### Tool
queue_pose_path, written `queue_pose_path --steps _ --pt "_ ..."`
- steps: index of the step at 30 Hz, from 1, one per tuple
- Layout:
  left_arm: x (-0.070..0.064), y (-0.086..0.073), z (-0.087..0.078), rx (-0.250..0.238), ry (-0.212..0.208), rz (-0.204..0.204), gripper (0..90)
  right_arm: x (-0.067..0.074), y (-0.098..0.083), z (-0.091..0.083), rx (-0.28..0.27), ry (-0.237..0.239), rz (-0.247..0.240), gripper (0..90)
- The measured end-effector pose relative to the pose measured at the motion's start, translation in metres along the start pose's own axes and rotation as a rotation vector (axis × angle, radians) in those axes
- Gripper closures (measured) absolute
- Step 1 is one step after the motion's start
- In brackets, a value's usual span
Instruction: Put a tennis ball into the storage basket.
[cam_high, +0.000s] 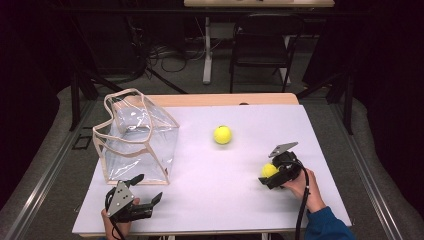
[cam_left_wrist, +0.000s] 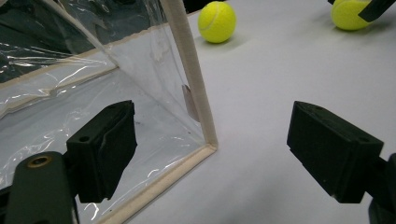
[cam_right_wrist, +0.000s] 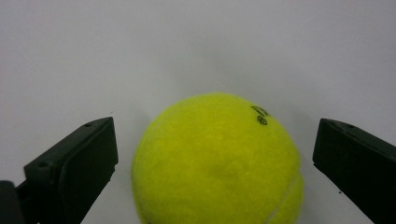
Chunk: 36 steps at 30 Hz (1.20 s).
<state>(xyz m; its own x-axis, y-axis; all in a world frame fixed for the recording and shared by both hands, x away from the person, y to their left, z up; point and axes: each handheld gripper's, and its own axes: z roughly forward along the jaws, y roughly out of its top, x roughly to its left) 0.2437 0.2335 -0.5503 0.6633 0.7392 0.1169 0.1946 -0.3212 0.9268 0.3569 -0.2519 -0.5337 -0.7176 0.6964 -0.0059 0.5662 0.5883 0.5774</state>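
Barely started imo: bag (cam_high: 137, 137) holds 0 balls. Right claw (cam_high: 270, 173) sits wide open around 1 ball (cam_right_wrist: 217, 161), no squeeze yet. Other ball (cam_high: 222, 134) untouched, left claw (cam_left_wrist: 210, 158) open by the bag.

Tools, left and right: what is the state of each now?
Left tool: open, holding nothing, beside the clear bag.
Right tool: open around a tennis ball, not gripping.

The high view looks down from above the near side of the white table (cam_high: 210, 200) and faces forward, far back. The left gripper view sits low, very near the clear bag (cam_left_wrist: 93, 84) at its left. The right gripper view is very close to a yellow ball (cam_right_wrist: 217, 161), also seen at the upper right of the left gripper view.
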Motion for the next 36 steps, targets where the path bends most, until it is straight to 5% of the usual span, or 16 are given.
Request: queue_pose_path --steps 7,10,13,18,19,36 --pt "0.000 0.000 0.001 0.002 -0.003 0.002 16.1 -0.001 -0.001 0.003 0.022 -0.013 0.011 0.0" --pt "0.000 0.000 0.001 0.005 -0.006 0.000 16.1 -0.002 -0.001 0.000 0.067 -0.026 0.012 6.8" --pt "0.000 0.000 0.001 0.002 -0.006 0.001 16.1 0.000 -0.002 0.002 0.029 -0.024 0.018 13.3" --pt "0.000 0.000 0.001 0.006 -0.007 0.001 16.1 0.002 0.000 -0.005 0.068 -0.026 0.017 21.3" --pt "0.000 0.000 0.001 0.007 -0.006 0.000 16.1 0.002 -0.001 -0.003 0.031 -0.024 0.021 23.3" --pt "0.001 -0.001 0.000 0.001 -0.008 -0.008 16.1 0.004 0.000 -0.008 0.000 -0.024 0.021 25.8"
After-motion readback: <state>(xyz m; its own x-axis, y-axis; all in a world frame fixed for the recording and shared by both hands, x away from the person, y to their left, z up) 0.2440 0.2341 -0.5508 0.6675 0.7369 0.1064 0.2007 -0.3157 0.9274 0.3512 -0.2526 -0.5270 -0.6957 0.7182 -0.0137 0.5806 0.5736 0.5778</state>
